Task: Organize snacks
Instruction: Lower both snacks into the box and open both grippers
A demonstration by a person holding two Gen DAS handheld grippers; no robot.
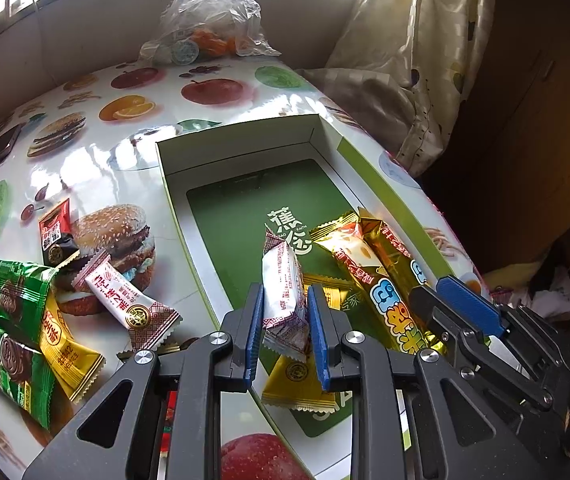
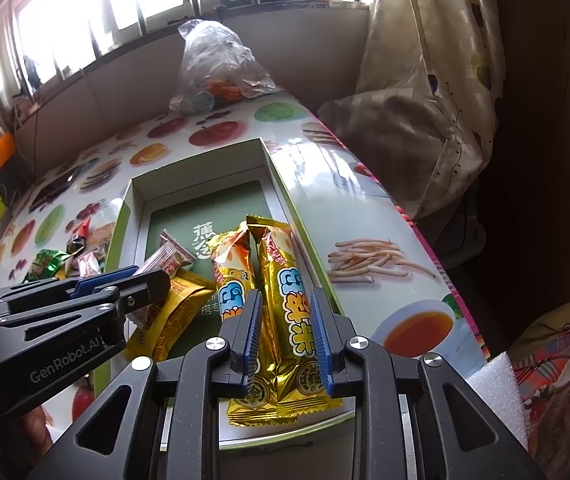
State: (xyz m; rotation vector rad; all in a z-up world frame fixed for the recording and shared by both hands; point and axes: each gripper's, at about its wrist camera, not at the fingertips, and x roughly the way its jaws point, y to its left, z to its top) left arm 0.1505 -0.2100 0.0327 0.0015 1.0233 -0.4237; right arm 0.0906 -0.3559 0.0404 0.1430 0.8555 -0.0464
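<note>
Left gripper (image 1: 285, 312), low centre of the left wrist view, with its blue pads clamped on a white-and-maroon snack packet (image 1: 285, 292), held upright over the near end of the open green-lined box (image 1: 245, 148). Right gripper (image 2: 287, 340), low centre of the right wrist view, with its jaws set at a moderate gap astride a long gold snack bar (image 2: 289, 308) that lies in the box along its right wall; whether the pads actually press the wrapper cannot be told, and the bar appears to rest on the box floor. A second gold bar (image 2: 231, 280) lies just to its left, and a yellow packet (image 1: 297, 384) lies flat under the held packet at lower centre of the left view. The step in hand appears to be depositing the white packet. To do it well, lower it toward the bare green floor in mid-frame, left of the gold bars, before parting the pads, so that it lands flat rather than toppling onto the yellow packet; release low, since the light wrapper may cling to a pad. The right gripper should stay clear of the descent path. At the left of the left wrist view, outside the box on the fruit-print tablecloth (image 1: 85, 152), a second white packet (image 1: 133, 300), green biscuit packs (image 1: 13, 320), a yellow packet (image 1: 67, 348) and a dark red sachet (image 1: 55, 232) remain unsorted.
</note>
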